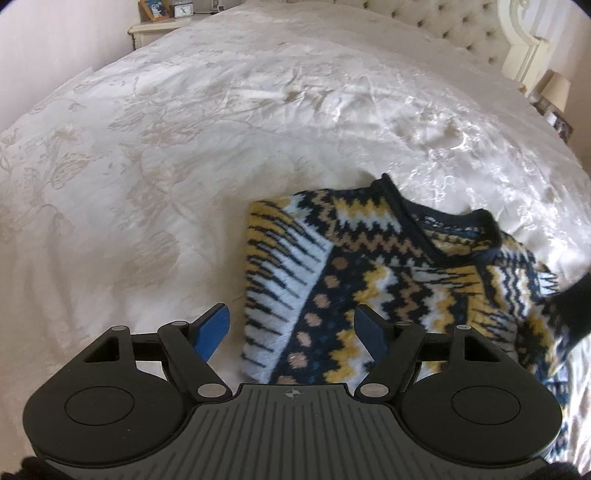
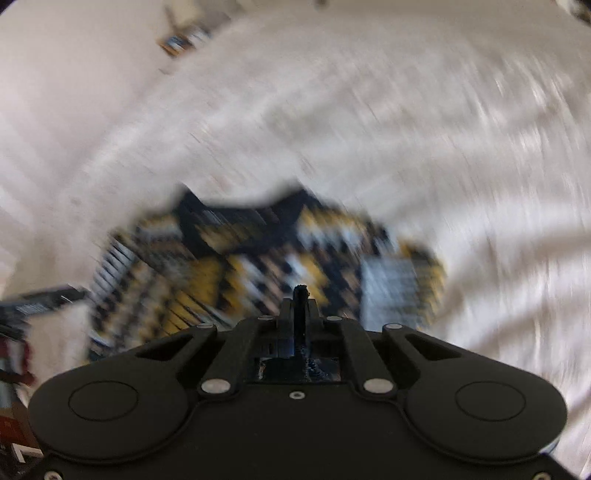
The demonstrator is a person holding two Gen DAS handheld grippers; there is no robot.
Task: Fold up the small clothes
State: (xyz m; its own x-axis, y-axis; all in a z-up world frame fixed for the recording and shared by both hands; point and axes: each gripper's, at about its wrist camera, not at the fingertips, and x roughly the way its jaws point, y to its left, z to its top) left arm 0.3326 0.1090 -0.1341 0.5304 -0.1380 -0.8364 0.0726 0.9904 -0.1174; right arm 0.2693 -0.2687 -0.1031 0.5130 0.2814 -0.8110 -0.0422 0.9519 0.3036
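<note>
- Left wrist view: we see our left gripper (image 1: 293, 328) with its blue-padded fingers (image 1: 214, 328) spread wide and nothing between the pads.
- The patterned knit sweater (image 1: 369, 280) lies on the white bedspread (image 1: 184, 147), just beyond the gripper and to the right, its dark collar on the far side.
- A sleeve is folded across the sweater's left side.
- A nightstand (image 1: 155, 27) stands far left and a lamp (image 1: 556, 92) far right.
- Right wrist view: heavily blurred. Our right gripper (image 2: 300, 295) has its fingers pressed together, and a dark scrap seems pinched at the tips; we cannot tell what it is.
- The sweater (image 2: 258, 266) lies beyond the tips on the bedspread (image 2: 406, 129).
</note>
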